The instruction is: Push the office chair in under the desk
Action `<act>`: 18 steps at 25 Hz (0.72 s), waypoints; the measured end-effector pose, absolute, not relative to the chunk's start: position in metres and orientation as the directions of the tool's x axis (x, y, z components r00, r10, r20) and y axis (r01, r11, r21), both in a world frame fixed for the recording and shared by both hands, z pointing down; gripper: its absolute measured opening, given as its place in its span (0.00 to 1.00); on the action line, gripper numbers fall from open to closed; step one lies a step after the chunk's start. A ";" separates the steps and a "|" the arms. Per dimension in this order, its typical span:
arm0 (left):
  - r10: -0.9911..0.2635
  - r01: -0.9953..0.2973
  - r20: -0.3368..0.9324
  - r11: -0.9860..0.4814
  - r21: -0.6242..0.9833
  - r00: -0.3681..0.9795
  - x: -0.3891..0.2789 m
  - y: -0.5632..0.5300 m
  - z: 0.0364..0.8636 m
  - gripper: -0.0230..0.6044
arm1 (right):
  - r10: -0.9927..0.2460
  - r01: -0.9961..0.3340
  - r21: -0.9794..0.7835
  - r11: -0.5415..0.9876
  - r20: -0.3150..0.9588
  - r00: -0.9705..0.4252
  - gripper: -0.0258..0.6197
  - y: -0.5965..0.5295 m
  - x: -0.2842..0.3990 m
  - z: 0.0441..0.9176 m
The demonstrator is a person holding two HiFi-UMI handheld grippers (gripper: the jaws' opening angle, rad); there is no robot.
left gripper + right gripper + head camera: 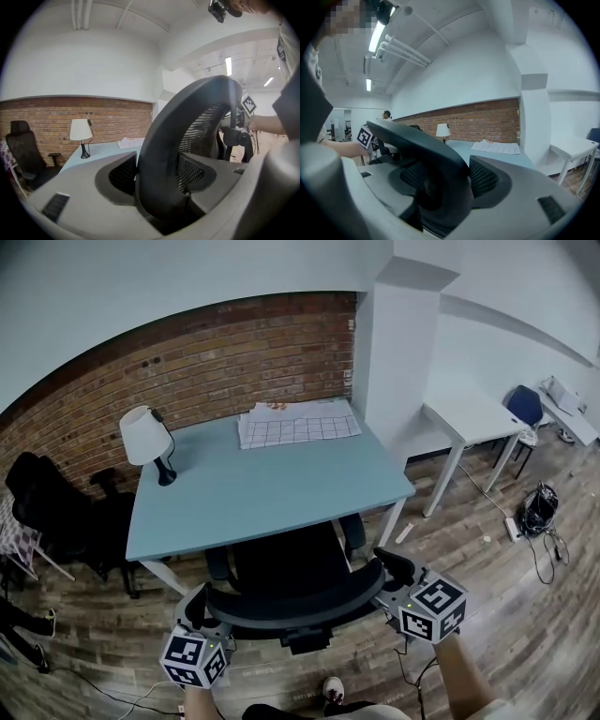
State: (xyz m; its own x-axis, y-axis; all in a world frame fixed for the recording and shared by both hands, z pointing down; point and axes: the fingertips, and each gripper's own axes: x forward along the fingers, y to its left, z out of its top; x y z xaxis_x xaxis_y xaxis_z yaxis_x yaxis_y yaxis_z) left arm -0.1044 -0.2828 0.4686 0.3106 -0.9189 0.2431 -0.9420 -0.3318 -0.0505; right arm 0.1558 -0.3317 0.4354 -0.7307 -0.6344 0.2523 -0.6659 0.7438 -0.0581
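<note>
**Head view.** The office chair (pixel 291 589) stands at the near edge of the table (pixel 262 493). Its seat is already partly beneath the tabletop, and its backrest faces the person. The chair is black, with a mesh back panel set in a curved rigid rim and an armrest on each side. The left tool (pixel 199 607) sits at the left end of the backrest rim and the right tool (pixel 388 589) at the right end. A lamp (pixel 145 437) and a gridded sheet (pixel 298 423) lie on the table, well apart from the chair.

**Left gripper view.** The jaws of the left tool (pixel 161 197) are pinched on the thick rim of the backrest (pixel 187 136), which fills the gap between them. Mesh shows just inside the rim.

**Right gripper view.** The jaws of the right tool (pixel 450 192) are likewise clamped on the rim (pixel 422 145), which runs off toward the other tool.

**Handling.**
- **Weight:** The chair is judged fairly heavy. The base is not visible, so how easily it moves across the floor cannot be confirmed.
- **Where to hold:** The rim is stiff and suits a firm hold. The mesh is soft and should not be gripped.
- **Pushing:** Holds at both ends of the rim allow an even push and resist swivelling.
- **Risk:** The armrests may catch the table edge
</note>
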 end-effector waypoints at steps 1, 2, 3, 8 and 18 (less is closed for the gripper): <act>-0.921 -0.946 0.244 -0.322 -0.044 0.302 -0.105 -0.284 0.469 0.52 | -0.633 -0.665 -0.059 0.744 0.255 -0.731 0.49 -0.333 0.155 0.436; -0.924 -0.949 0.245 -0.312 -0.036 0.294 -0.106 -0.285 0.469 0.52 | -0.632 -0.665 -0.060 0.745 0.258 -0.731 0.49 -0.335 0.154 0.435; -0.926 -0.953 0.244 -0.303 -0.026 0.288 -0.107 -0.286 0.469 0.52 | -0.631 -0.664 -0.062 0.745 0.260 -0.732 0.49 -0.336 0.154 0.435; -0.924 -0.953 0.246 -0.302 -0.008 0.291 -0.111 -0.294 0.470 0.52 | -0.624 -0.657 -0.065 0.751 0.255 -0.738 0.50 -0.345 0.149 0.435; -0.920 -0.952 0.255 -0.306 0.005 0.297 -0.127 -0.319 0.470 0.52 | -0.654 -0.684 -0.072 0.725 0.239 -0.718 0.49 -0.370 0.135 0.434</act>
State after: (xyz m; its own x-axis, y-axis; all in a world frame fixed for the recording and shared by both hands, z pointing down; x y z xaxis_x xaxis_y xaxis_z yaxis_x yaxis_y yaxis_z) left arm -0.1267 -0.3195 0.4700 0.2966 -0.9202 0.2553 -0.9522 -0.3056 0.0049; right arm 0.1346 -0.3702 0.4344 -0.7180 -0.6538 0.2388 -0.6845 0.7255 -0.0717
